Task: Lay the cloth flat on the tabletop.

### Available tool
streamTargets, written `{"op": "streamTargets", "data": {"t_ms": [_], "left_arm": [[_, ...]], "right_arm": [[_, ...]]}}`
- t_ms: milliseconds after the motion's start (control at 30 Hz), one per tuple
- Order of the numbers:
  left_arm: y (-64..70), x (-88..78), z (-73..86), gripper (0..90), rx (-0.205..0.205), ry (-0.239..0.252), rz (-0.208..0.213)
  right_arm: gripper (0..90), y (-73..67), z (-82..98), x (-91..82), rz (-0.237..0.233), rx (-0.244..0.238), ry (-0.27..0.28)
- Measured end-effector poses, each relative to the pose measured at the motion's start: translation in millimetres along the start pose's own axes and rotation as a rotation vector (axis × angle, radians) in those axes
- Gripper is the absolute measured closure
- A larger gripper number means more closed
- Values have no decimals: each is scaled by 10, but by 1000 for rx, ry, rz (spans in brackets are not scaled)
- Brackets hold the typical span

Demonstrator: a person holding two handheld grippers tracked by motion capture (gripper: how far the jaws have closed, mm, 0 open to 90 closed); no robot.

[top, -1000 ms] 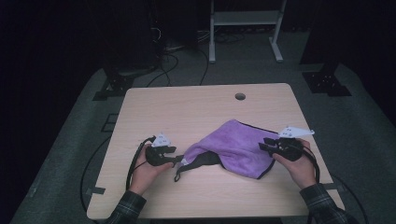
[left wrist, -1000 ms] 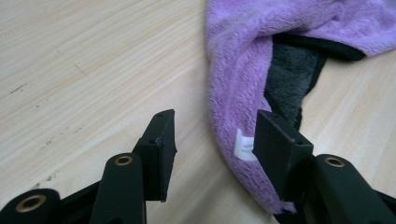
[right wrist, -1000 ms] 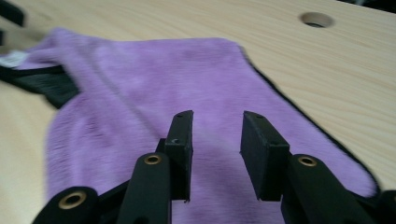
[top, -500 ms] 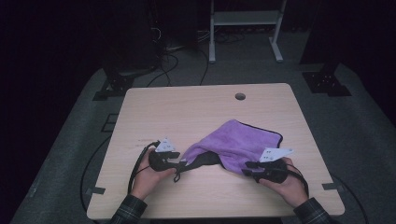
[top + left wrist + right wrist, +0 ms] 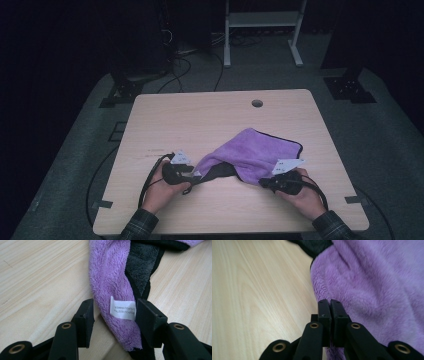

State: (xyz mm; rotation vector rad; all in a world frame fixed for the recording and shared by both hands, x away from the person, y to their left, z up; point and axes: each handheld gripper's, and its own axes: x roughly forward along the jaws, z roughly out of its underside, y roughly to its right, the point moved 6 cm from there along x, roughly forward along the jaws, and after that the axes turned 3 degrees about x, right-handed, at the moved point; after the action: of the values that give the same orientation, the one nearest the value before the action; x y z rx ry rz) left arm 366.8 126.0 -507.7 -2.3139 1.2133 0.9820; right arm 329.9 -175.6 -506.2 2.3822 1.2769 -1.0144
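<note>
A purple cloth (image 5: 255, 150) with a dark grey underside and black hem lies bunched on the wooden table (image 5: 200, 120). Its left corner is drawn out to a point. That corner (image 5: 110, 277), with a white label (image 5: 122, 308), lies between the jaws of my left gripper (image 5: 192, 175) (image 5: 113, 312). Those jaws stand apart and the left pad is clear of the fabric. My right gripper (image 5: 263, 182) (image 5: 329, 301) is at the cloth's near right edge (image 5: 374, 277). Its jaws have just been closing and now meet on that edge.
A round cable hole (image 5: 257, 103) sits near the table's far edge. Beyond the table are a white metal frame (image 5: 260, 20) and cables on the dark floor. Bare wood lies to the left of and behind the cloth.
My right gripper has moved from the cloth's right side toward the near edge and down, and its jaws have closed. The left gripper has stayed put at the cloth's left corner.
</note>
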Motion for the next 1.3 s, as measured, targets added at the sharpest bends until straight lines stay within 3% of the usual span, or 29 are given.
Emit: {"op": "streamTargets", "data": {"t_ms": [267,433,500,633,667,733,767,800,933,1067,1167,1233,1300], "left_arm": [[-27,-1,7,483,2,-7,-12],[-38,0,8,483,4,-8,-15],[-37,0,8,483,3,-9,-15],[-53,-2,12,483,8,-13,-19],[-53,-2,12,483,8,-13,-19],[-53,-2,12,483,10,-17,-20],[-53,-2,12,483,10,-17,-20],[-52,-2,13,483,11,-18,-20],[-52,0,17,483,7,-19,-19],[-51,8,14,484,4,-13,-20],[-49,9,13,485,4,-14,-21],[-46,8,16,485,4,-15,-21],[-48,14,17,486,2,-16,-18]], "right_arm": [[874,100,-316,-325,-48,76,186],[874,287,-485,-440,-13,93,249],[874,333,-500,-443,-10,106,254],[874,617,-557,-393,41,151,261],[874,617,-557,-393,41,151,261],[874,794,-569,-319,75,171,244],[874,794,-569,-319,75,171,244],[873,904,-569,-264,95,189,237],[873,1079,-497,-114,131,230,201],[867,1177,-416,35,160,251,149],[831,1194,-399,73,167,257,142],[710,1196,-439,-27,183,262,183],[664,1194,-472,-139,194,265,223]]}}
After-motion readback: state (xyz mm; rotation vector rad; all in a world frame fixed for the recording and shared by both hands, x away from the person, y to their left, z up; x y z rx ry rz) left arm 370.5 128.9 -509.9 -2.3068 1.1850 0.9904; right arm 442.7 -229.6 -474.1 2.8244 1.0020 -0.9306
